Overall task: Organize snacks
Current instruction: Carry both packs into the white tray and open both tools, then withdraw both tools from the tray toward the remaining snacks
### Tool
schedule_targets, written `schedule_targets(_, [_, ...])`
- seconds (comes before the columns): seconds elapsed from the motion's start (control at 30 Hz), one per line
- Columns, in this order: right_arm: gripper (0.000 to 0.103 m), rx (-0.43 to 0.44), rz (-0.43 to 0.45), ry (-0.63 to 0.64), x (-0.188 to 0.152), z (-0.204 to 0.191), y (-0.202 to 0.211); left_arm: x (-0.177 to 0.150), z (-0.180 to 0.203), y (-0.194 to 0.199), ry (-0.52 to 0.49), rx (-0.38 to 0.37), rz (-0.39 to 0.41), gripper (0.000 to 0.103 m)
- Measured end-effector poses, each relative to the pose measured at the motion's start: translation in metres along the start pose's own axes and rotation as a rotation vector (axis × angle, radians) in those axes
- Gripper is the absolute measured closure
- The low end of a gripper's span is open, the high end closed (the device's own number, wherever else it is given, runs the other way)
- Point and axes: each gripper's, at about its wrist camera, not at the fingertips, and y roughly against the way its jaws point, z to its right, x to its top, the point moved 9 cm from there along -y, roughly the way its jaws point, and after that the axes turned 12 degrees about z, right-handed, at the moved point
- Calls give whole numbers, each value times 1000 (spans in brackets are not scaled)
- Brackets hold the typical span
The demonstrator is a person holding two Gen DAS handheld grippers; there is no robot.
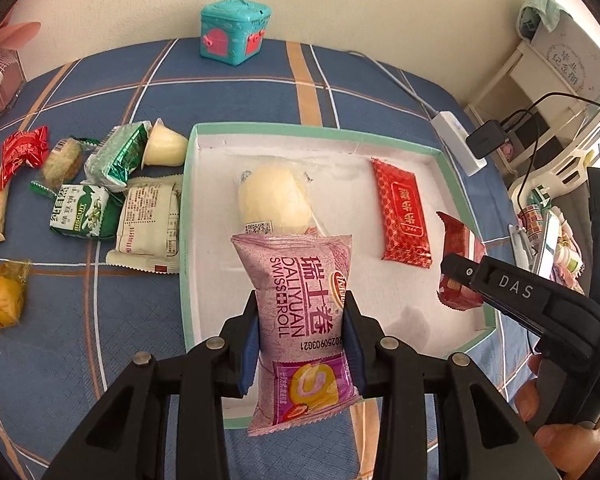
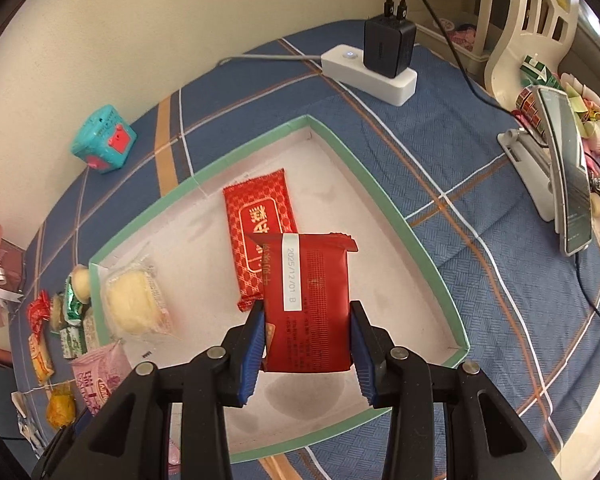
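Note:
My left gripper [image 1: 302,334] is shut on a pink Swiss roll packet [image 1: 304,312], held above the near edge of a shallow white tray with a green rim [image 1: 186,216]. My right gripper [image 2: 306,342] is shut on a dark red snack packet [image 2: 310,304], hanging over the tray [image 2: 400,220]; it also shows at the right of the left wrist view, the red packet [image 1: 458,264] in its jaws. Inside the tray lie a pale bun in clear wrap [image 1: 274,200] [image 2: 134,304] and a flat red packet [image 1: 404,220] [image 2: 260,220].
Several loose snacks lie left of the tray on the blue plaid cloth: a green biscuit pack [image 1: 86,212], a cream packet [image 1: 150,224], a jelly cup [image 1: 166,146], a red wrapper [image 1: 22,150]. A teal toy box [image 1: 234,32], power strip [image 2: 370,72], phone on stand [image 2: 568,176] surround it.

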Motion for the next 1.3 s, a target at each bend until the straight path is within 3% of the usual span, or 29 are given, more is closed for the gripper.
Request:
schedule_targets(0.47, [61, -21, -92, 7, -21, 8, -26, -10, -7, -30, 26, 23, -51, 65])
schedule_targets(0.7, [61, -29, -95, 16, -20, 5, -32, -12, -9, -35, 42, 18, -64, 62])
schedule_targets(0.83, [56, -25, -99, 8, -20, 5, -33, -14, -9, -36, 46, 17, -70, 44])
schedule_targets(0.93, [33, -19, -102, 10, -20, 5, -34, -11, -6, -35, 43, 12, -59, 34])
schedule_targets(1.0, [33, -18, -100, 16, -20, 4, -34, -9, -4, -33, 32, 12, -51, 32])
schedule_targets(1.13, [27, -12, -92, 30, -17, 2, -29, -3, 0, -24, 34, -5, -24, 14])
schedule_targets(1.3, [17, 8, -46, 41, -8, -6, -16, 5, 0, -11, 19, 8, 19, 10])
